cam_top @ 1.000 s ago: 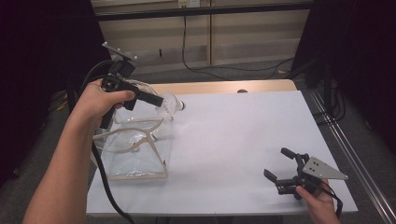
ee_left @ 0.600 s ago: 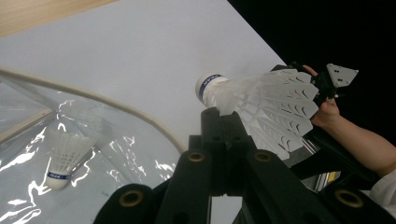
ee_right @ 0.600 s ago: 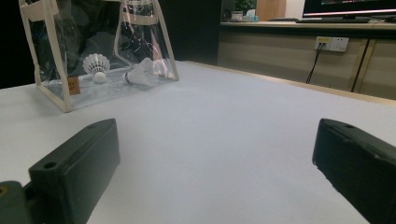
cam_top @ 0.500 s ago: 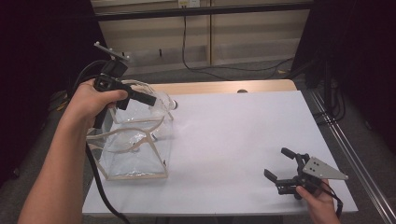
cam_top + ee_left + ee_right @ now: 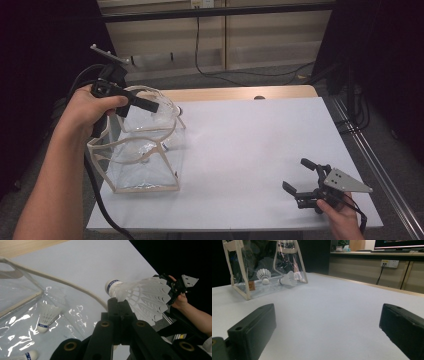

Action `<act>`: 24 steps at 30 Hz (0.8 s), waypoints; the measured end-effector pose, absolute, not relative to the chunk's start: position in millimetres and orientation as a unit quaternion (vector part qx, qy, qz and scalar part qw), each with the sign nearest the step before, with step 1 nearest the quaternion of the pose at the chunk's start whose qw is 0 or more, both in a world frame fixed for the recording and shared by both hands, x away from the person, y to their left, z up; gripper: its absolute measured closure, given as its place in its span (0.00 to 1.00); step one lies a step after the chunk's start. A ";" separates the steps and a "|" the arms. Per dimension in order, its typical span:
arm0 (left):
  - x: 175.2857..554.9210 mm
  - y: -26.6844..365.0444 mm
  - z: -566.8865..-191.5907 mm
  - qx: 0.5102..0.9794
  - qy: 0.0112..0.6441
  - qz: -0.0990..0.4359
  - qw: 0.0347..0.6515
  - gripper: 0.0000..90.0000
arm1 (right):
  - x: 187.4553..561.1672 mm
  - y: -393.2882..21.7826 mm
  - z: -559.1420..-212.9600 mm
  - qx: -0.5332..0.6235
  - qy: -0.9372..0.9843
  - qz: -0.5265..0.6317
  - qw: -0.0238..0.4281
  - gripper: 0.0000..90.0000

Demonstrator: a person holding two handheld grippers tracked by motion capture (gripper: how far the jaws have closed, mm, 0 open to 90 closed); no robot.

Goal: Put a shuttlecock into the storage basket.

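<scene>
A clear bag (image 5: 145,172) with cream trim stands at the table's left, its mouth facing up. My left gripper (image 5: 150,106) hovers over the bag's far rim, shut on a white shuttlecock (image 5: 169,108). In the left gripper view the jaws (image 5: 120,306) pinch the shuttlecock (image 5: 145,298) just behind its cork, above the bag's handle (image 5: 62,281). Two more shuttlecocks (image 5: 46,315) (image 5: 28,355) lie inside the bag. My right gripper (image 5: 297,175) rests open near the front right corner, nothing between its jaws (image 5: 327,327).
The white table top (image 5: 250,145) stretches wide between bag and right gripper. The right gripper view shows the bag (image 5: 242,287) far left with shuttlecocks (image 5: 263,273) in it. Wooden edge (image 5: 240,93) at the back; a metal rail (image 5: 380,175) at right.
My left gripper has drifted slightly to the left over the bag with the shuttlecock still in it. The right gripper has stayed put.
</scene>
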State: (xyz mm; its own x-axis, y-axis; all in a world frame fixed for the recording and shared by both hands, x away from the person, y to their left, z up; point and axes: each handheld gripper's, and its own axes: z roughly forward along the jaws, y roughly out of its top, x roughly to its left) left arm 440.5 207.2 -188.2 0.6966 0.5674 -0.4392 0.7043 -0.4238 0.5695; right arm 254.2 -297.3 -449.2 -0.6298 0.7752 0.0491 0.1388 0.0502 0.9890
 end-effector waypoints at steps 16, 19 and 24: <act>441.9 217.0 -187.9 0.838 0.389 -0.083 0.374 1.00 | 253.8 -297.7 -449.1 0.338 0.675 0.599 0.266 0.01; 441.6 217.8 -188.2 0.836 0.394 -0.079 0.374 1.00 | 253.8 -297.9 -449.1 0.339 0.675 0.599 0.266 0.01; 441.7 221.1 -187.9 0.836 0.396 -0.076 0.373 1.00 | 253.7 -297.8 -449.0 0.339 0.675 0.599 0.266 0.01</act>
State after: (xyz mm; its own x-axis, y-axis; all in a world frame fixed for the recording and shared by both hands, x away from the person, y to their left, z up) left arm 441.7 221.1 -187.9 0.6750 0.6045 -0.4230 0.7185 -0.4081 0.5633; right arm 253.7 -297.8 -449.0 -0.6287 0.7762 0.0471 0.1388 0.0524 0.9889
